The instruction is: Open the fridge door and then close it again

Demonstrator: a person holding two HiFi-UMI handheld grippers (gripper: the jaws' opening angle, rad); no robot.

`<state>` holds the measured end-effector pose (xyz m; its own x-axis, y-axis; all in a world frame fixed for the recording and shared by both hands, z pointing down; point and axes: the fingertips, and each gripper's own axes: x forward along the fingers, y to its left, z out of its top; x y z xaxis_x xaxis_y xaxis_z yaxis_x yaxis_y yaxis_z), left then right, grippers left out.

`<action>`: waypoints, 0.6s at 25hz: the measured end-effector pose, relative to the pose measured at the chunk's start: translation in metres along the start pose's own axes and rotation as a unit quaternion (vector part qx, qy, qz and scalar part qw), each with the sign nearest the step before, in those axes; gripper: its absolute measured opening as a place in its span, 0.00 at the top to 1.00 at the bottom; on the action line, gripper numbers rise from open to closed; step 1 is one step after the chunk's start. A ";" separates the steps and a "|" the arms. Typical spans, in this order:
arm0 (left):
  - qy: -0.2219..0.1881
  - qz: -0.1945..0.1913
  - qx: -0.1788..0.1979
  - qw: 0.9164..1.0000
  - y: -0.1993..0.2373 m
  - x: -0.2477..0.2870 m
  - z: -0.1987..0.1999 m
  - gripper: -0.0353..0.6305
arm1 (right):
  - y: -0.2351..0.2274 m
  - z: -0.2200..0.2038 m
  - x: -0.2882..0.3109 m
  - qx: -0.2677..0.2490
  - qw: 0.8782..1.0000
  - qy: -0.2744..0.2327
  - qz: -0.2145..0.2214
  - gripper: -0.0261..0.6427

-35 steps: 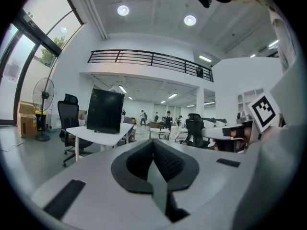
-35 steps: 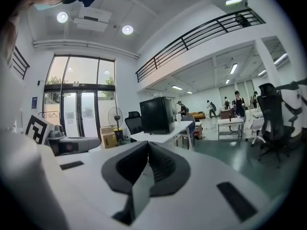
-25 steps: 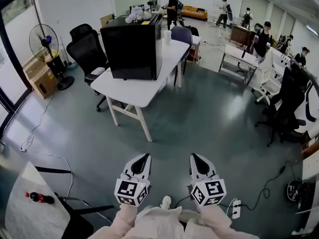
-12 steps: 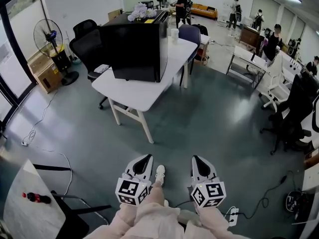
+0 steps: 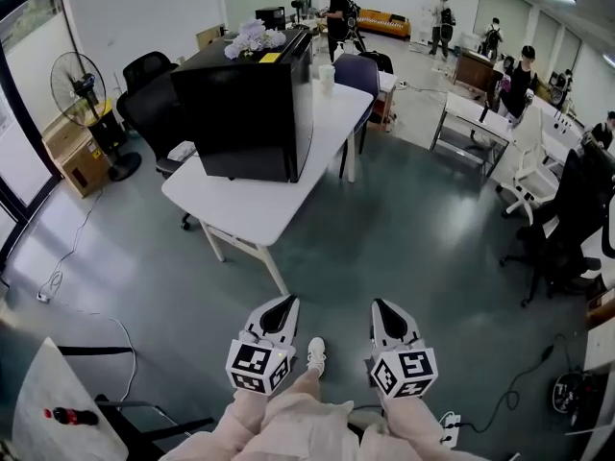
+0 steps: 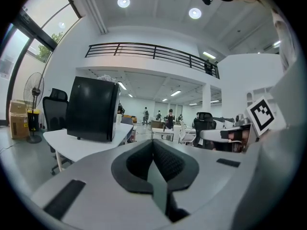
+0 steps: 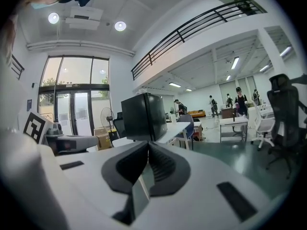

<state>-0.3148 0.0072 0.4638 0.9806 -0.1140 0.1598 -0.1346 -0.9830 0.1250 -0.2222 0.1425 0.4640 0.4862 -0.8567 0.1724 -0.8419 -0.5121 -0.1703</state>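
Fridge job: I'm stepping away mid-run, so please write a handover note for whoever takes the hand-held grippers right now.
Left hand-held gripper: jaws together, nothing between them.
Right hand-held gripper: the same, empty.
The black fridge stands on the white table, ahead across open floor and apart from both grippers. Its door looks shut.
Done: nothing yet, judging by the shut door.
Left: walk up to the table, open the fridge door, then close it again.

We wear pale sleeves and a white shoe; left gripper and right gripper carry black-and-white marker cubes.
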 end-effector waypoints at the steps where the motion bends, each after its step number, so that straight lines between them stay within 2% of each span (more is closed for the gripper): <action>1: 0.001 -0.003 0.001 1.000 0.004 0.010 0.005 0.93 | -0.005 0.007 0.009 -0.002 1.000 -0.002 -0.002 0.94; 8: -0.008 -0.019 0.006 1.000 0.041 0.087 0.036 0.93 | -0.033 0.037 0.084 -0.002 1.000 -0.002 -0.007 0.94; 15: -0.012 -0.014 0.006 1.000 0.076 0.151 0.056 0.93 | -0.058 0.058 0.155 -0.009 1.000 0.000 0.005 0.94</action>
<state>-0.1689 -0.0932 0.4425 0.9872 -0.0897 0.1320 -0.1054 -0.9874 0.1177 -0.0845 0.0357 0.4445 0.4783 -0.8614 0.1709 -0.8504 -0.5029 -0.1548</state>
